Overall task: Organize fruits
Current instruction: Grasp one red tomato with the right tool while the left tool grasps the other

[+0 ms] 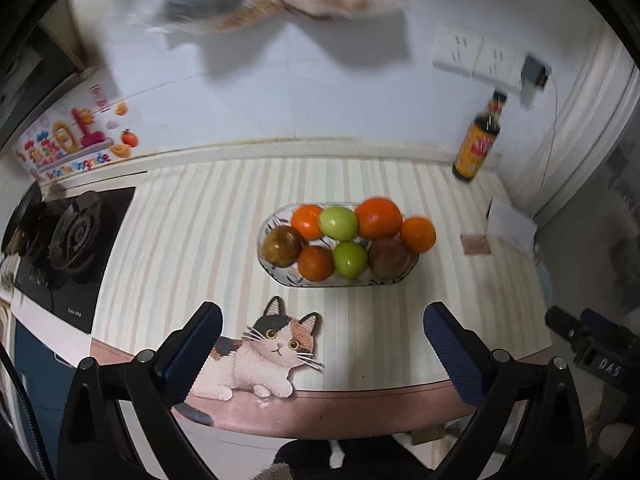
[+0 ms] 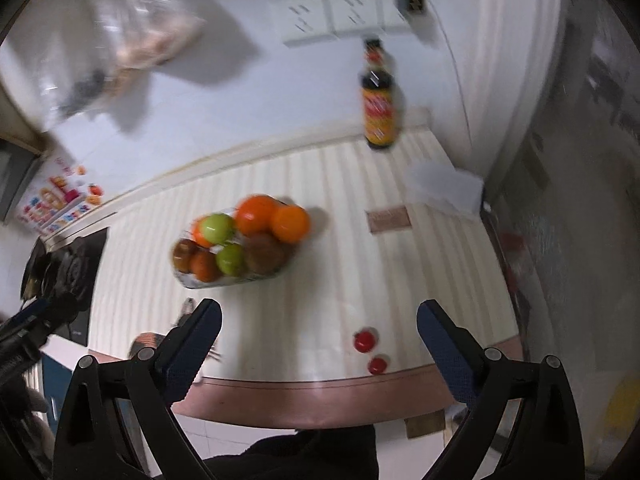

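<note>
Both the left tongs [image 1: 322, 344] and right tongs [image 2: 318, 340] gape wide, holding nothing; the fruit dish [image 1: 280, 276] sits at twelve o'clock on the bench [image 1: 200, 240].

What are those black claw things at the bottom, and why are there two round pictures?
They are grabbing tools, one in each of a person's hands. Each tool carries a camera looking out along its jaws, so you get two round pictures of one table. The left gripper took one, the right gripper the other. Both have jaws wide open and hold nothing. On the striped table sits a dish piled with oranges, green fruits and brownish ones. There is also a cat mat, a dark bottle by the wall, and two small red things near the front edge.
</note>
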